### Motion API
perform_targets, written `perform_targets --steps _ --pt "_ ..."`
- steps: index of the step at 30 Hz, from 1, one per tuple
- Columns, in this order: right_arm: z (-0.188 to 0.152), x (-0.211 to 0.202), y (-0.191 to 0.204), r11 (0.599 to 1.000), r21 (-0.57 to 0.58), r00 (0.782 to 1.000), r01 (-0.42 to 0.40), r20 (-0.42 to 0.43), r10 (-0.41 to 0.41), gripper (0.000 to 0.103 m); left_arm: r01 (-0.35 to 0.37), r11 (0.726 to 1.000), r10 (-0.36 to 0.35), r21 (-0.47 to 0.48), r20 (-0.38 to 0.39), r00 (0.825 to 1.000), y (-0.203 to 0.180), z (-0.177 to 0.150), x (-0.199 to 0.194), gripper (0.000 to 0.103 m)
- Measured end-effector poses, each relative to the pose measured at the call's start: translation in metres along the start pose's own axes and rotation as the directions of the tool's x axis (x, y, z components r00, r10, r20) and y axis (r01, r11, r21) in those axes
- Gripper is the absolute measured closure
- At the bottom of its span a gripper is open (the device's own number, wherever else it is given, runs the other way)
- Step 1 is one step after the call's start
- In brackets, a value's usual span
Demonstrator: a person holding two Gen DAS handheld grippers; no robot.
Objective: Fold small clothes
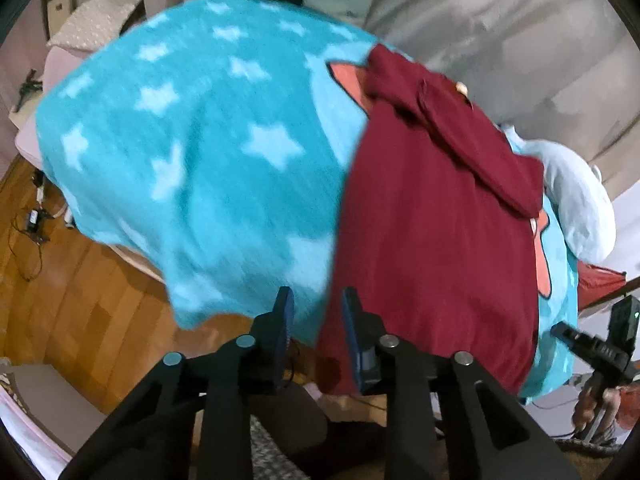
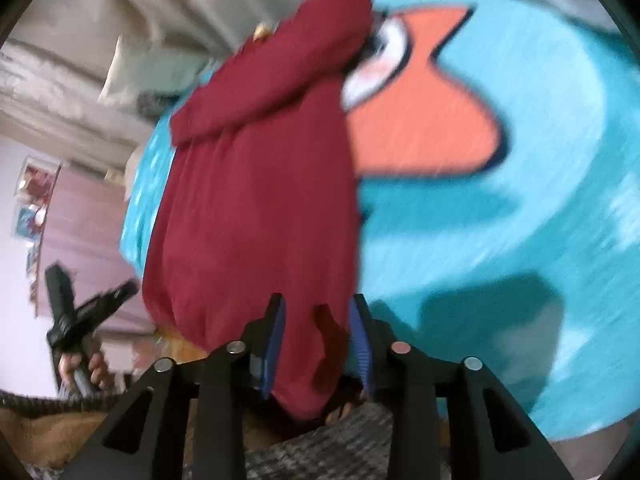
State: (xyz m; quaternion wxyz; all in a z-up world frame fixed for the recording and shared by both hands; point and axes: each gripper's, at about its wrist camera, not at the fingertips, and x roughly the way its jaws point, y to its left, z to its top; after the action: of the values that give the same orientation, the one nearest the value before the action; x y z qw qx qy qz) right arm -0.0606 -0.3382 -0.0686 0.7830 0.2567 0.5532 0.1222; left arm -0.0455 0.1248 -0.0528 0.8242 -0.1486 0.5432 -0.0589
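Both fisheye views are smeared by motion blur. The maroon garment [image 2: 256, 208] hides the cartoon face on the turquoise star blanket [image 1: 192, 140] at 12 o'clock in the right wrist view. The garment's bottom hem drops behind the right gripper [image 2: 316, 316], out of sight.

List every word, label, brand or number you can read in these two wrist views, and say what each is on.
No readable text in either view.
Dark red knit garment: no label visible.
Turquoise fleece blanket with pale stars: only pictures, no words.
Pictures on the pink wall: too small and blurred to read.
Black device with a green light: no readable markings.
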Motion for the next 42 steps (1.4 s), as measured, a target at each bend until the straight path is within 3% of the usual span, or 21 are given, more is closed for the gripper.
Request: perform_targets --steps 4,10,16,21,25,31,33,35,37,39,42 --pt "0.036 -0.006 0.008 0.999 -0.010 0.996 0.049 0.079 -0.048 0.066 0.015 1.000 -0.014 -0.018 0.044 0.999 -0.002 0.039 0.002 0.073" --pt "0.088 0.020 0.074 0.983 -0.180 0.996 0.033 0.093 -0.016 0.065 0.064 0.998 -0.064 0.011 0.079 0.995 -0.024 0.086 0.030 0.068" --pt "0.156 0.084 0.168 0.938 -0.346 0.997 0.024 0.073 0.001 0.065 0.116 0.992 -0.119 0.047 0.070 0.990 -0.049 0.142 0.076 0.068" --pt "0.229 0.166 0.224 0.933 -0.360 0.999 -0.022 -0.030 0.012 0.065 0.156 0.987 -0.157 0.033 0.057 0.986 -0.057 0.176 0.109 0.068" --pt "0.270 0.227 0.244 0.938 -0.347 0.997 0.005 -0.072 -0.032 0.065 0.183 0.983 -0.184 0.032 0.032 0.982 -0.060 0.190 0.129 0.068" --pt "0.284 0.273 0.251 0.936 -0.352 0.990 0.023 -0.121 -0.069 0.066 0.217 0.976 -0.217 0.024 -0.005 0.976 -0.053 0.192 0.146 0.068" --pt "0.282 0.277 0.252 0.945 -0.321 0.982 -0.057 -0.190 -0.005 0.097 0.216 0.976 -0.216 0.036 -0.010 0.976 -0.052 0.192 0.148 0.068" --pt "0.279 0.276 0.258 0.939 -0.335 0.975 -0.082 -0.223 0.005 0.099 0.214 0.975 -0.214 0.051 -0.013 0.977 -0.052 0.192 0.150 0.068" --pt "0.278 0.271 0.266 0.919 -0.392 0.980 -0.029 -0.193 -0.052 0.099 0.210 0.976 -0.209 0.066 -0.010 0.978 -0.052 0.192 0.150 0.068" --pt "0.286 0.267 0.273 0.897 -0.435 0.983 0.081 -0.114 -0.144 0.099 0.207 0.975 -0.207 0.074 -0.011 0.978 -0.053 0.194 0.152 0.068" --pt "0.298 0.272 0.279 0.872 -0.453 0.974 0.185 -0.037 -0.226 0.100 0.206 0.975 -0.206 0.077 -0.014 0.978 -0.054 0.196 0.154 0.068"
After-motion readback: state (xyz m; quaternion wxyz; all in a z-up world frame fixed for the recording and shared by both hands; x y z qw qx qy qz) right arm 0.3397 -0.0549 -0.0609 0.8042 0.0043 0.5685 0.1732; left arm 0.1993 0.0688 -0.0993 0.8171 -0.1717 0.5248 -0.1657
